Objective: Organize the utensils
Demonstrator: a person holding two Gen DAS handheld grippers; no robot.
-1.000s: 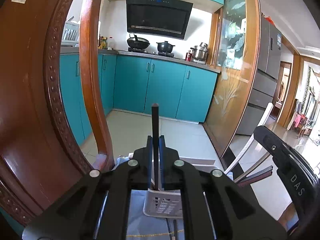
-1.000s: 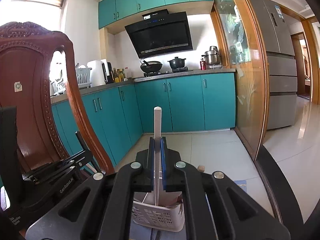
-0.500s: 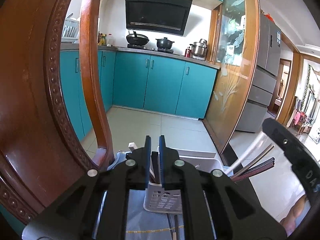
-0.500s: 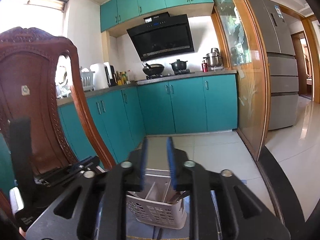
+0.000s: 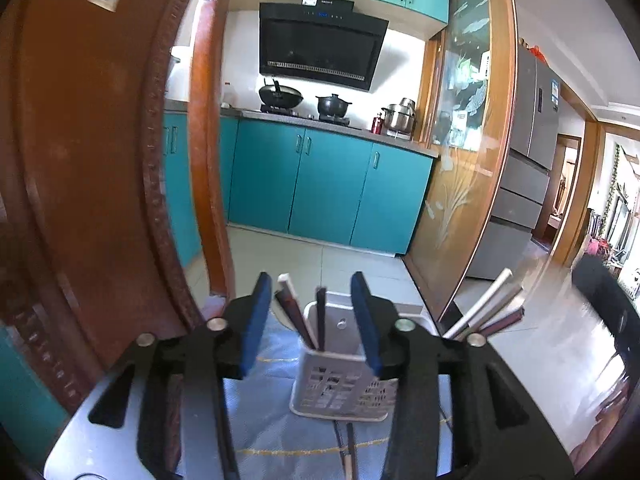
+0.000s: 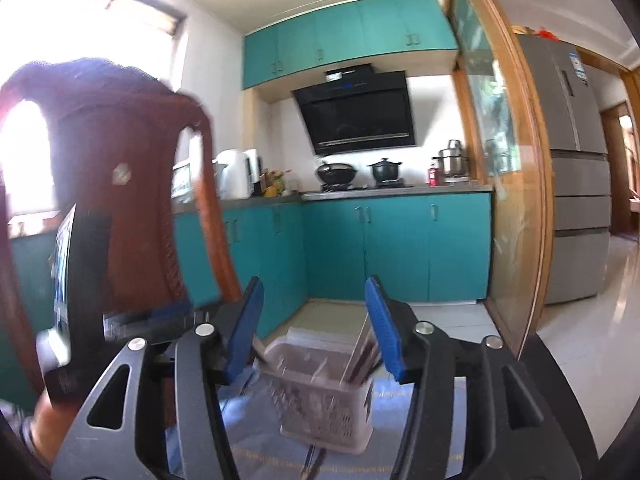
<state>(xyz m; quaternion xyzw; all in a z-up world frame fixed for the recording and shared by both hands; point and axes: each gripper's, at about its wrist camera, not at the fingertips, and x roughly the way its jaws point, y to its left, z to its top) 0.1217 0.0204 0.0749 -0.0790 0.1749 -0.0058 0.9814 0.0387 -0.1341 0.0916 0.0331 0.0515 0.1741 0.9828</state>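
Observation:
A white perforated utensil basket (image 5: 340,384) stands on a blue-clothed table (image 5: 272,432). Dark and white chopsticks (image 5: 298,312) stand in its left compartment, and a bundle of chopsticks (image 5: 488,312) leans out to the right. My left gripper (image 5: 310,320) is just in front of the basket, its jaws opening with nothing pressed between the blue pads (image 5: 254,320). In the blurred right wrist view the basket (image 6: 324,400) holds leaning chopsticks (image 6: 364,352). My right gripper (image 6: 314,328) hovers before it, jaws opening and holding nothing.
A carved wooden chair back (image 5: 100,180) stands close on the left, also visible as the chair (image 6: 120,200) in the right wrist view. Loose chopsticks (image 5: 348,448) lie on the cloth in front of the basket. Teal kitchen cabinets (image 5: 328,192) and a glass sliding door (image 5: 464,184) lie beyond.
Both grippers let go of their chopsticks, dark from the left and white from the right. The sticks now stand in the basket. Both sets of jaws have spread and both views have shifted.

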